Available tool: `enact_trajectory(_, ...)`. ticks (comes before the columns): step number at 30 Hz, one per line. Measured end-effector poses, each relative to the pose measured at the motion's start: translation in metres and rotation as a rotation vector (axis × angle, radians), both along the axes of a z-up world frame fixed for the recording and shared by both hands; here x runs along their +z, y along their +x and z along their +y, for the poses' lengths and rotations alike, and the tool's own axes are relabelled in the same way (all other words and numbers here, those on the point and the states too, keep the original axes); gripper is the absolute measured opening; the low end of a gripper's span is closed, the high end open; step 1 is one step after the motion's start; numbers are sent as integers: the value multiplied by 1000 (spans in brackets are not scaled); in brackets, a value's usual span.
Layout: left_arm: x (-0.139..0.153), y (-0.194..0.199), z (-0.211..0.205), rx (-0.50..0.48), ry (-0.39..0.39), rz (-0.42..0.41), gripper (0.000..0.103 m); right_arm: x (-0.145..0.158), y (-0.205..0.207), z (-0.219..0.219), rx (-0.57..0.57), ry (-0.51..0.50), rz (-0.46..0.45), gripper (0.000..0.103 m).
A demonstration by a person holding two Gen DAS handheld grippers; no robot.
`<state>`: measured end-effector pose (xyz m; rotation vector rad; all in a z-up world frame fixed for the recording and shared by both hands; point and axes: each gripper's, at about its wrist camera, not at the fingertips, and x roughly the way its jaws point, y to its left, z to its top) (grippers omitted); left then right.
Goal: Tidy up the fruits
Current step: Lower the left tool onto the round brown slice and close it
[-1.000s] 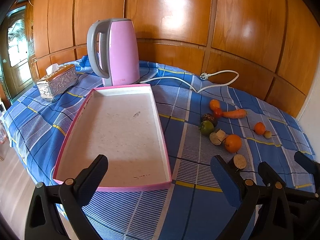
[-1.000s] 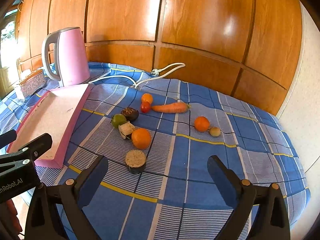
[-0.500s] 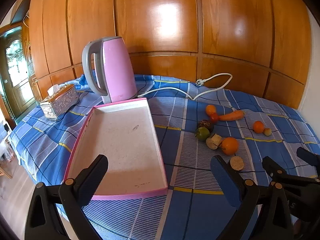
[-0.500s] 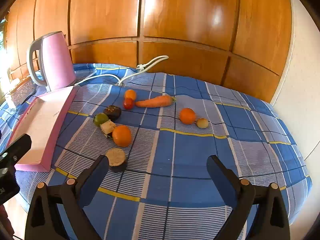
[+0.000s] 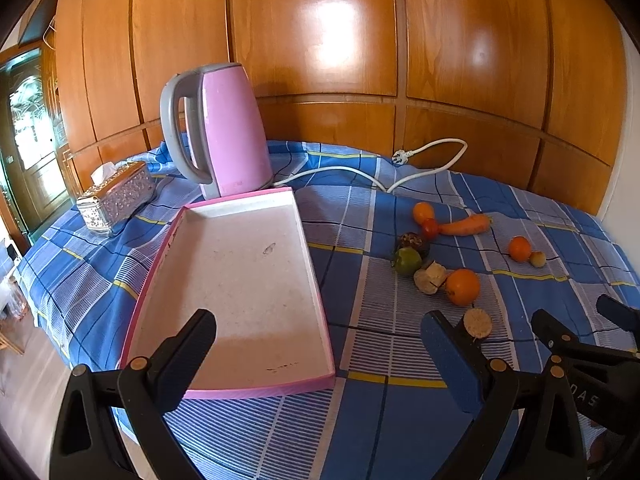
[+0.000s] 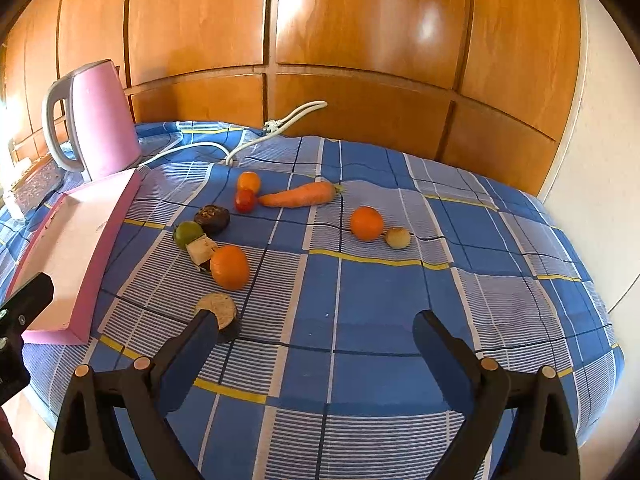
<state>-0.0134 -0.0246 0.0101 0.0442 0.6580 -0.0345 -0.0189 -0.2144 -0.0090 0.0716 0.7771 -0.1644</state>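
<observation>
- Pink tray (image 5: 240,280) sits bare on the counter (image 6: 380,320), by the kettle (image 5: 228,128).
- Your fruits lie loose to its right: big orange (image 6: 229,267), lime (image 6: 187,234), small orange (image 6: 366,223), carrot (image 6: 300,196).
- Your left tongs (image 5: 320,340) and right tongs (image 6: 316,336) are both spread apart, holding nothing.
- You look to be at the start, I think.
- Next, reach your right tongs to the big orange and squeeze gently so it won't roll.
</observation>
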Motion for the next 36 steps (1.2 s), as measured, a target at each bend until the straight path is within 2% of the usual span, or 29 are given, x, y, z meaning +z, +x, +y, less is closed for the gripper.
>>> enact_trajectory(14,-7,7,-6,-15,6,29,103,-8,4,-10,-16,25,18,100)
enact_trajectory(19,-17,17,-16,-75,-15,93,103,-14,7,-22,-14,74,28,82)
enact_trajectory(20,-20,21,-20,-98,-18,116,103,-16,8,-25,-14,92,33,68)
enact_trajectory(21,-24,25,-25,-122,-14,143,102,-18,9,-30,-16,112,42,60)
enact_trajectory(22,-28,30,-31,-155,-14,170,100,-20,9,-33,-23,123,50,57)
enact_trajectory(25,-37,40,-46,-262,-52,238,78,-28,11,-49,-53,174,78,48)
enact_trajectory(29,-46,47,-68,-343,-94,287,63,-42,12,-64,-78,222,123,44)
enact_trajectory(33,-50,55,-85,-375,-144,320,63,-49,12,-69,-86,223,141,44)
enact_trajectory(36,-52,62,-98,-376,-141,327,64,-54,13,-71,-87,229,152,44)
